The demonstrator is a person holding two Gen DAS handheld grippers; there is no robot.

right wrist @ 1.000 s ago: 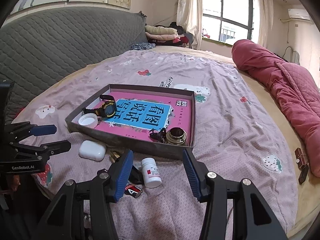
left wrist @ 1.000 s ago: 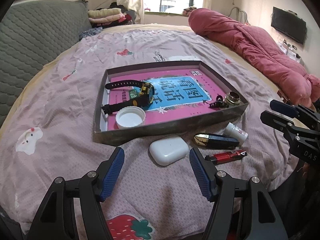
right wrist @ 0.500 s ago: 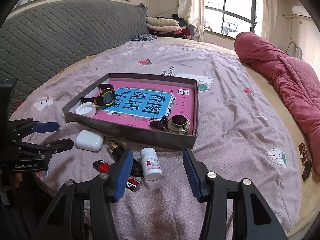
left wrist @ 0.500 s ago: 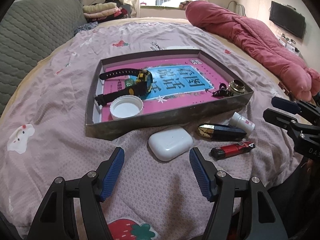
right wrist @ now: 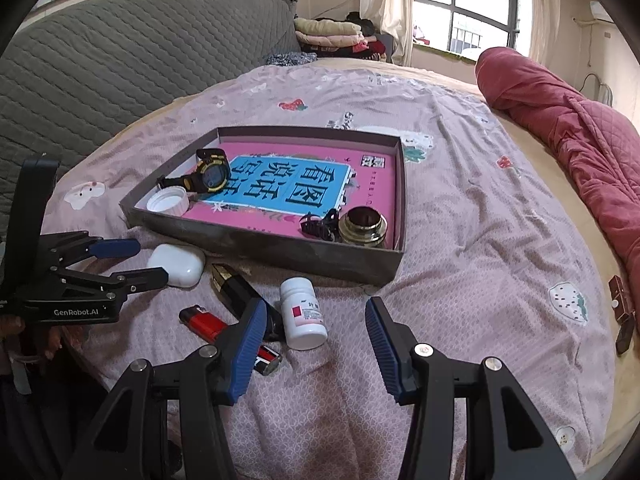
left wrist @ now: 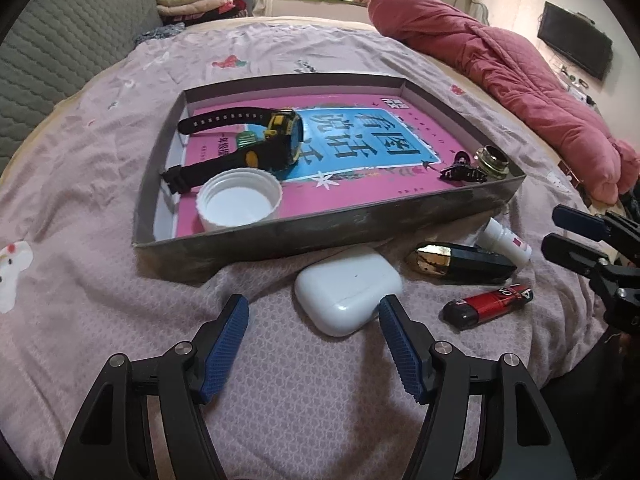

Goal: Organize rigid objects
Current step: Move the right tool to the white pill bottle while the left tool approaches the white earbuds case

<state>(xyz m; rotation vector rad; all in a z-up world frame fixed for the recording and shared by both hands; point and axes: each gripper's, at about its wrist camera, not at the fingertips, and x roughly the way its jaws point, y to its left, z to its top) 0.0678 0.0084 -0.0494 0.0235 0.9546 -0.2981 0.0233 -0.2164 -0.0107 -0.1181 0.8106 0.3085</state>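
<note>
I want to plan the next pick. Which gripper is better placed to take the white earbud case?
Left. The left gripper is open with the case right at its fingertips. The right gripper is open too, but it faces the pill bottle, and the case lies away on its left.

Both wrist views low over bed, facing the shared tray [left wrist: 332,228] closely

A home bedroom. A bed [right wrist: 460,184] with a pink patterned sheet fills the view, beside a grey quilted headboard [right wrist: 120,60], a rumpled red quilt [left wrist: 520,92], folded clothes [right wrist: 332,32] and a wall television [left wrist: 574,50].
</note>
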